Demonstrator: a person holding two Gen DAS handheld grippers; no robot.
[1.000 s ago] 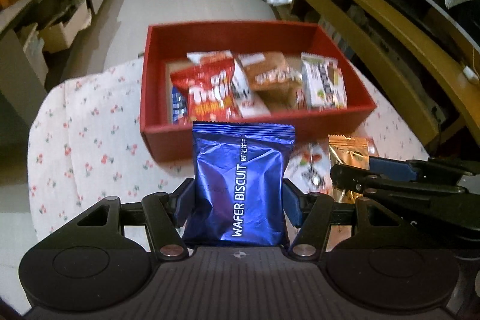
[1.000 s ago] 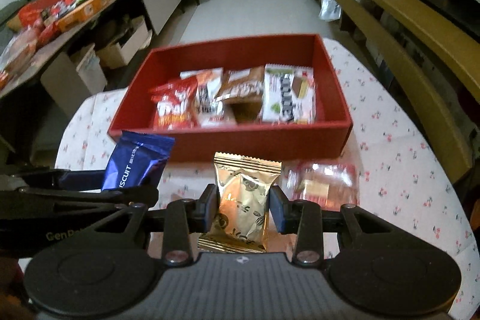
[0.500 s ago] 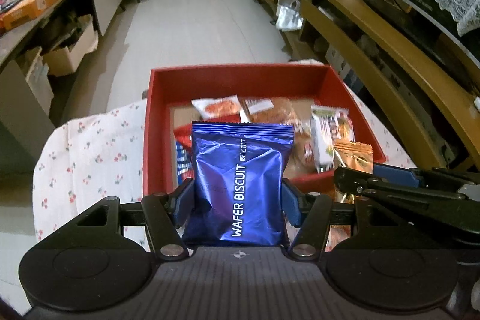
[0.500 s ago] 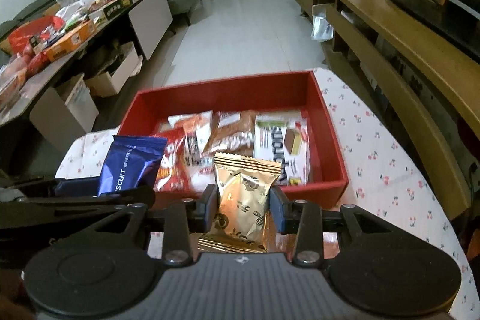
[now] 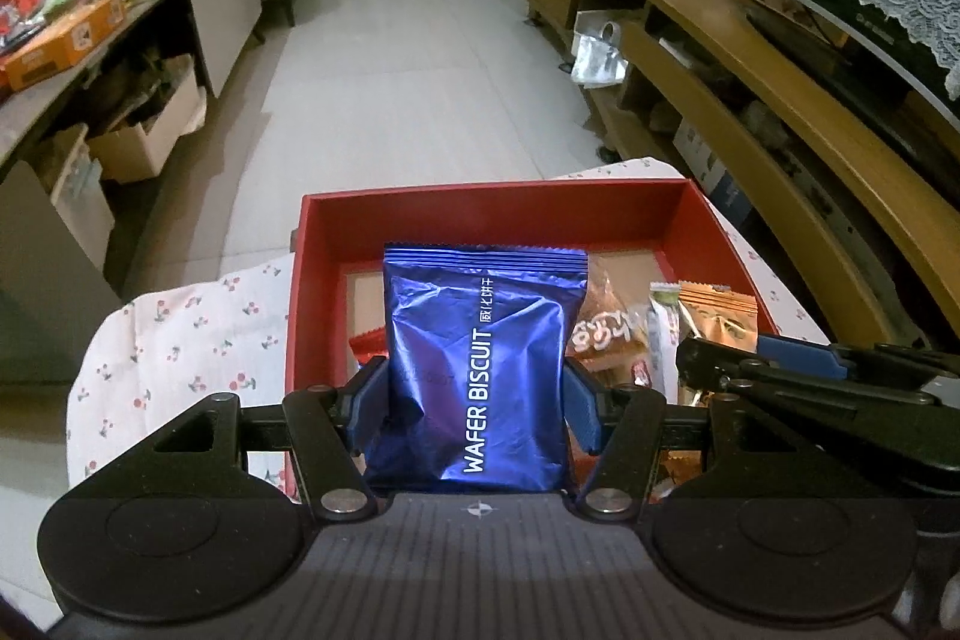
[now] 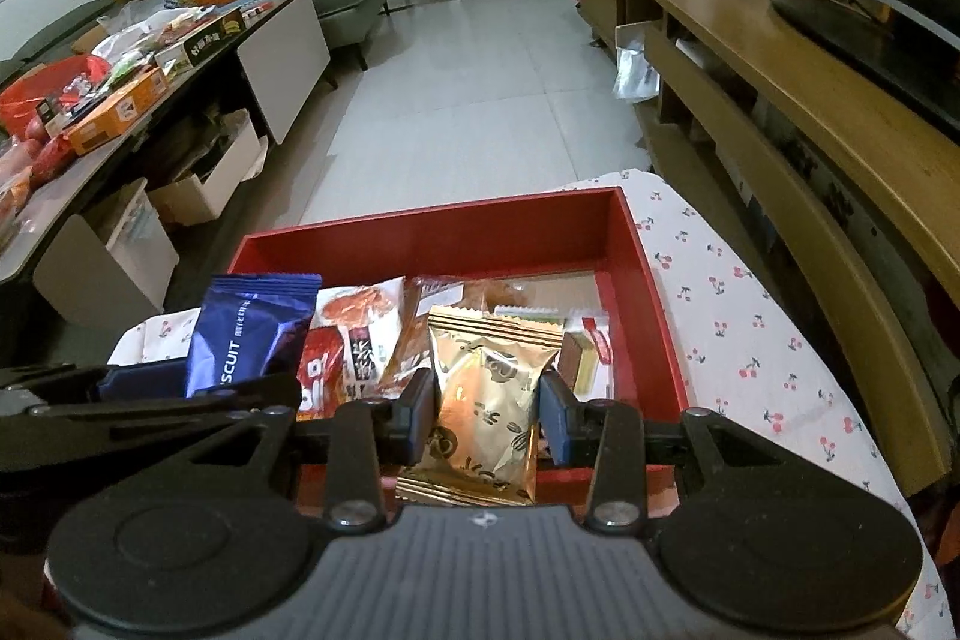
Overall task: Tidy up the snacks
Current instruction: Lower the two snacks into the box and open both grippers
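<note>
We are holding a blue wafer biscuit packet upright at the centre of the left wrist view, and the left gripper is clenching it by both side edges. In the right wrist view, the right gripper is gripping a gold packet low in the centre. Both packets are hanging in front of the red box, which is filling the middle of each frame and already holding several snack packets. The box is sitting on a white cloth printed with cherries, spreading toward the lower right. A wooden shelf unit is running along the right edge.
</note>
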